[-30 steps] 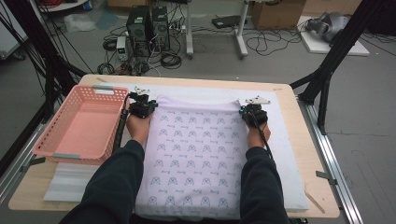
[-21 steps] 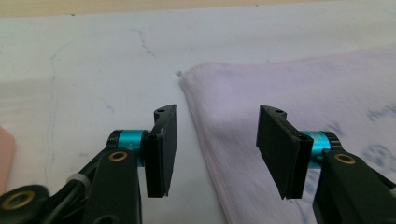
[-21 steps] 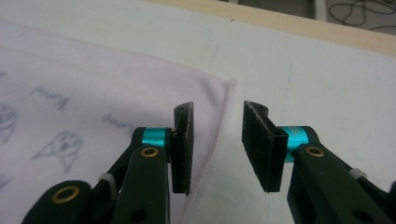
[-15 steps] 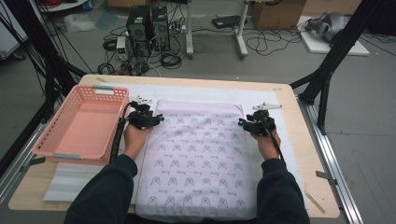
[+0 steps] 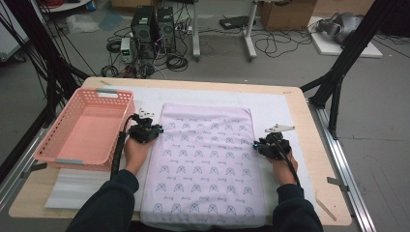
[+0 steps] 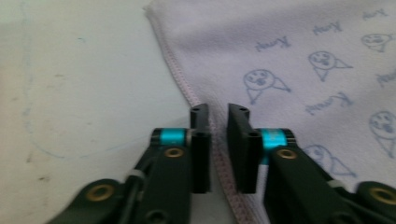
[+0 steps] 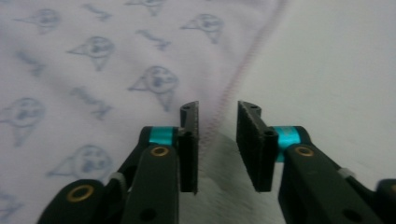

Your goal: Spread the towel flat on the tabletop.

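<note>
A pale lilac cloth (image 5: 208,159) printed with small faces lies flat on the white mat, its near end hanging over the table's front edge. My left gripper (image 5: 154,130) sits at the cloth's left side edge. In the left gripper view the cloth (image 6: 303,60) fills the right side, and the left gripper (image 6: 218,109) straddles the stitched hem with a narrow gap; its jaws have just been closing. My right gripper (image 5: 256,145) sits at the right side edge. In its own view the right gripper (image 7: 218,107) stands over the hem of the cloth (image 7: 93,56), also just closing, pads apart.
A pink plastic basket (image 5: 82,130) stands at the table's left, close to my left hand. A white mat (image 5: 275,104) covers the table under the cloth. Black frame poles (image 5: 338,72) rise at the right. Computers and cables lie on the floor beyond.
Both hands have drawn back from the cloth's far corners toward the person along its side edges. Both pairs of jaws went from shut to parted.
</note>
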Demonstrator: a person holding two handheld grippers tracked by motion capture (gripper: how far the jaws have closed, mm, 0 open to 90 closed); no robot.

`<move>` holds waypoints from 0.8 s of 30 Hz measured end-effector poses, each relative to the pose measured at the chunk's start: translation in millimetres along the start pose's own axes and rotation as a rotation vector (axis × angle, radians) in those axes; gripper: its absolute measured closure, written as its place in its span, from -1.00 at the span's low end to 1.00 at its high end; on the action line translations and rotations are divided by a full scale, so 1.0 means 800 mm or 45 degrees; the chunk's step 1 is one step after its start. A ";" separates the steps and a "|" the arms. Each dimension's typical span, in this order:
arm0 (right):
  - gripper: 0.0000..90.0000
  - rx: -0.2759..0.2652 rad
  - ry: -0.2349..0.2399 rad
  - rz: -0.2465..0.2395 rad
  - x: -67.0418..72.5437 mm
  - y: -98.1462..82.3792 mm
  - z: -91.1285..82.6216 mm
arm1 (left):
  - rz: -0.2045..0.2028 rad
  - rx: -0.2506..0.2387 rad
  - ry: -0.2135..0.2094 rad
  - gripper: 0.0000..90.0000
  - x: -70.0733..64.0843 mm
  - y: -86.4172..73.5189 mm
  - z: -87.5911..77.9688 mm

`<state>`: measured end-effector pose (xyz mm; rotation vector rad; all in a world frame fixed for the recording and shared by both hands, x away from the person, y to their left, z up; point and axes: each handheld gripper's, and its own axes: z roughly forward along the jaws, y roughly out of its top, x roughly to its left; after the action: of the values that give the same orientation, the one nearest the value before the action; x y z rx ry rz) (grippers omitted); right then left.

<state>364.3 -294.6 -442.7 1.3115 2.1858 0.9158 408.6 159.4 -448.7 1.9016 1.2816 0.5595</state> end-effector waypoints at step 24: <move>-0.61 -0.328 0.065 -0.025 0.004 -0.046 -0.081 | 0.062 -0.332 -0.489 -0.62 -0.034 -0.030 -0.071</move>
<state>298.5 -324.5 -424.6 1.1531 2.0317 1.1896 343.7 158.8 -431.4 1.7212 0.8729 0.3437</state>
